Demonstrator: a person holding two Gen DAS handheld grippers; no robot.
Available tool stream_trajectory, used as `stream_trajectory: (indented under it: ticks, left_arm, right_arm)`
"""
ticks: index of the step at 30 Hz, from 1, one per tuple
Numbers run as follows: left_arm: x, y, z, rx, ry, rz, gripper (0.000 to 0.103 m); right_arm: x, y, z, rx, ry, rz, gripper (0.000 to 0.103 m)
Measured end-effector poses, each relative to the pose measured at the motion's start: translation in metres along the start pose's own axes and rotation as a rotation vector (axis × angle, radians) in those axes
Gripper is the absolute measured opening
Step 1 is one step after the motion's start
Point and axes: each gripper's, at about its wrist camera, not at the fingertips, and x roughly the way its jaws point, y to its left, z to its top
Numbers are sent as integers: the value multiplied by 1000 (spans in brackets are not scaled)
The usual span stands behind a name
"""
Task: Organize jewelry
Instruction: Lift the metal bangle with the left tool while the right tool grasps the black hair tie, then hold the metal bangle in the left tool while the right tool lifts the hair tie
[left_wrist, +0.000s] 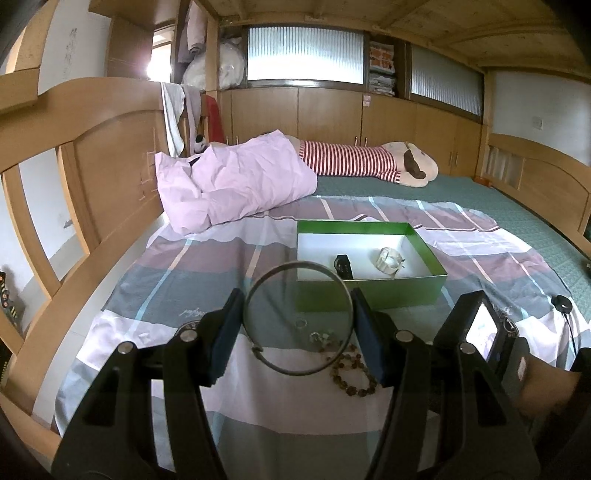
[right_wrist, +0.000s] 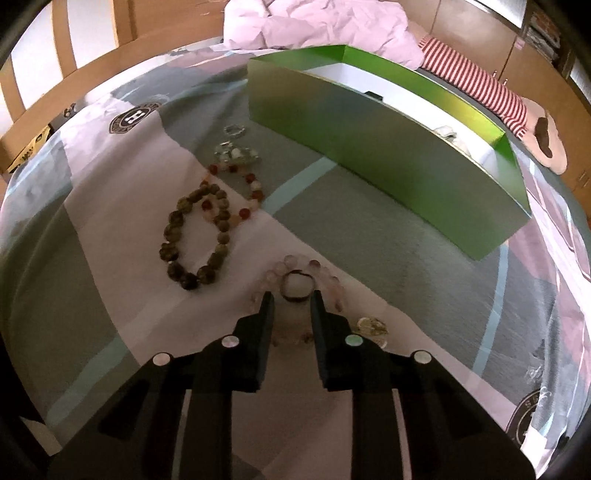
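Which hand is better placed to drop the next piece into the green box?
Left. Its tongs already clamp the thin silver metal bangle, lifted just before the green cardboard box. The right tongs are low over the small dark ring on the bedsheet, nothing lifted.

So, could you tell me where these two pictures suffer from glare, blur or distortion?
Left wrist view: blown-out glare at the doorway; fisheye bows the headboard. Right wrist view: soft blur overall, and the green box bends into an arc.
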Motion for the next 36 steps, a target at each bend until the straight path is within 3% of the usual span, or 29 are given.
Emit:
stream_trajectory:
  ticks: [13, 21, 27, 33, 36]
  left_arm:
    - [3, 0, -3, 1, 17, 6, 58]
    - [7, -2, -3, 4, 26, 1, 58]
    - [9, -5, -3, 3, 34, -15, 58]
    - [6, -24, -6, 39, 33, -49, 58]
    - [4, -32, -7, 41, 33, -64, 58]
  right_arm:
    - [14, -10, 16, 75, 18, 11, 22]
    - [-12, -7, 21, 93, -51, -4, 20]
    - [-91, -7, 15, 159, -222, -23, 20]
    - [-175, -15, 2, 252, -434, -155, 20]
    - [-197, -18, -9, 302, -492, -194, 20]
